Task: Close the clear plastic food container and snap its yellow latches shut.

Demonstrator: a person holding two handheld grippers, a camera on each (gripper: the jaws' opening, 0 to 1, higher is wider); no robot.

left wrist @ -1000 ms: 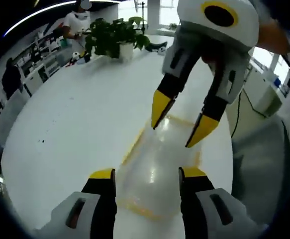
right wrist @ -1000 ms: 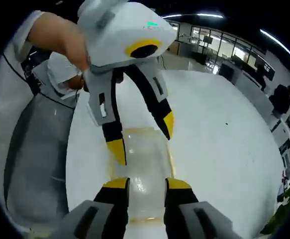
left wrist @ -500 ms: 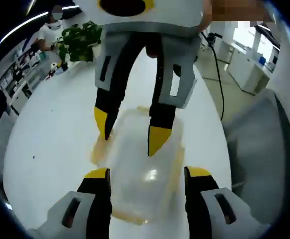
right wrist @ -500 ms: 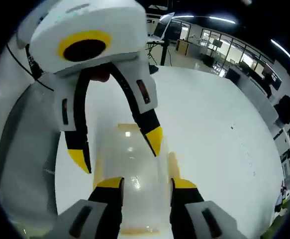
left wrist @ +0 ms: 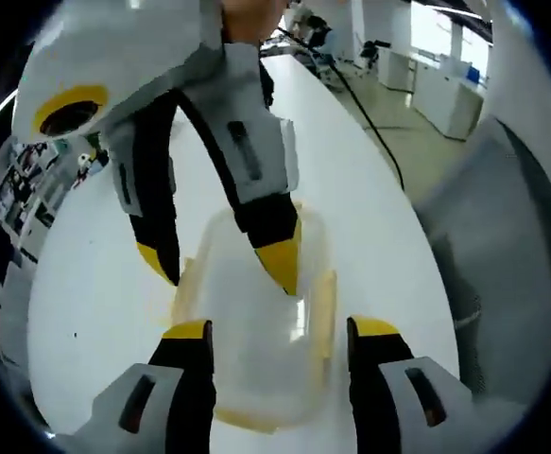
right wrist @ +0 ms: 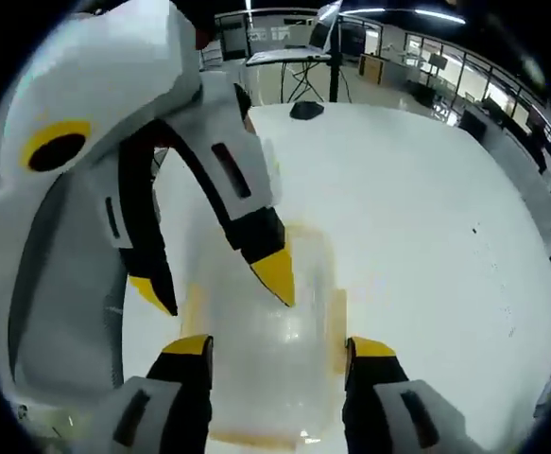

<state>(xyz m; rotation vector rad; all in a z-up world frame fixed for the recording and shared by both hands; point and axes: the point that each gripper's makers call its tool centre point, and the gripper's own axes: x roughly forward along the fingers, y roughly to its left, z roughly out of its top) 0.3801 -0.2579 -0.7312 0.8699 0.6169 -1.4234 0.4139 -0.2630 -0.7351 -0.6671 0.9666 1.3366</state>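
No text, label, brand, number or sign can be read in either view.

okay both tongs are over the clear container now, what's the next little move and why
Probably lower the right tongs onto the lid and press. In the left gripper view their open tips straddle the far part of the clear container, one tip over the lid, and a yellow latch on its side appears to stand out, unsnapped. The left tongs sit open around the near end. Whether the lid is fully seated is unclear.
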